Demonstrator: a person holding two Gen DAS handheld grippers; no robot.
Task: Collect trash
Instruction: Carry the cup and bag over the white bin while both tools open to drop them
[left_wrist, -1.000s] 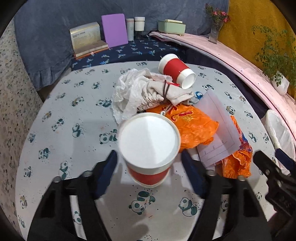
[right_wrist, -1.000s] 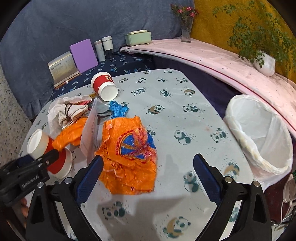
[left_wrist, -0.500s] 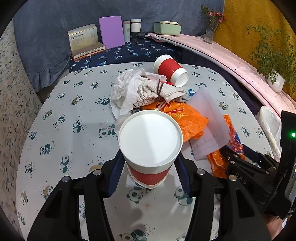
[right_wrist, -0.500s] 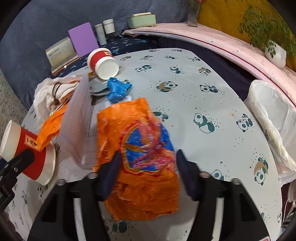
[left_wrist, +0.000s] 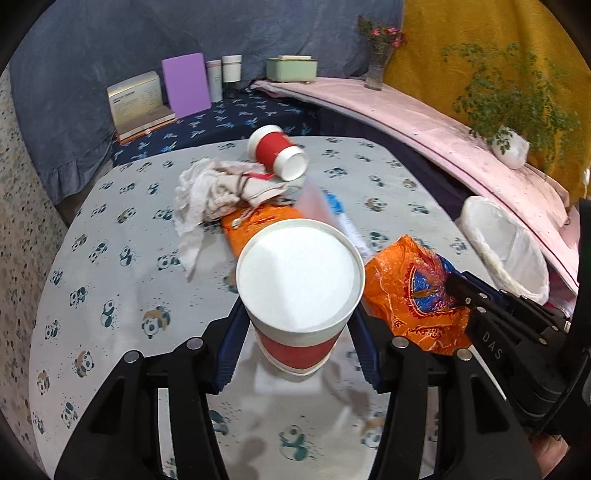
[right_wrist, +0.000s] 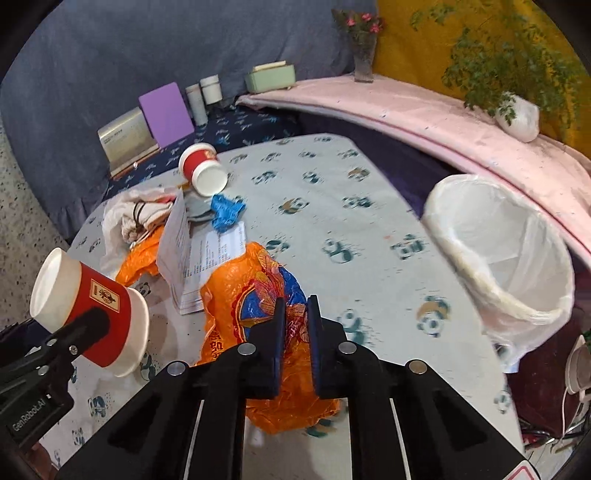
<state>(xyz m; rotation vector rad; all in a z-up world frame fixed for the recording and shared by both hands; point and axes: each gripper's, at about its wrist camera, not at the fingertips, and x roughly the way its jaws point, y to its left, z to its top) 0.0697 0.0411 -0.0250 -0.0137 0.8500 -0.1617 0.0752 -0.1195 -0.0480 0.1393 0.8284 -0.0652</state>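
Observation:
My left gripper (left_wrist: 295, 343) is shut on a red and white paper cup (left_wrist: 299, 295), whose white base faces the camera above the panda-print table (left_wrist: 110, 258). In the right wrist view the same cup (right_wrist: 88, 306) hangs tilted at the left. My right gripper (right_wrist: 295, 321) has its jaws closing on a crumpled orange plastic bag (right_wrist: 255, 291), which is pinched between the pads. From the left wrist view that bag (left_wrist: 406, 295) bulges just right of the cup. A bin with a white liner (right_wrist: 498, 258) stands at the table's right edge.
A second red cup (right_wrist: 201, 170) lies on its side at the back. Near it are a white cloth heap (left_wrist: 210, 192), a paper sheet (right_wrist: 207, 254), a blue scrap (right_wrist: 225, 210) and another orange bag (right_wrist: 140, 258). Boxes, jars and plants line the shelves behind.
The right jaws went from wide open to pinching the orange bag, which has bunched up. The left jaws closed onto the cup and carried it up and to the right.

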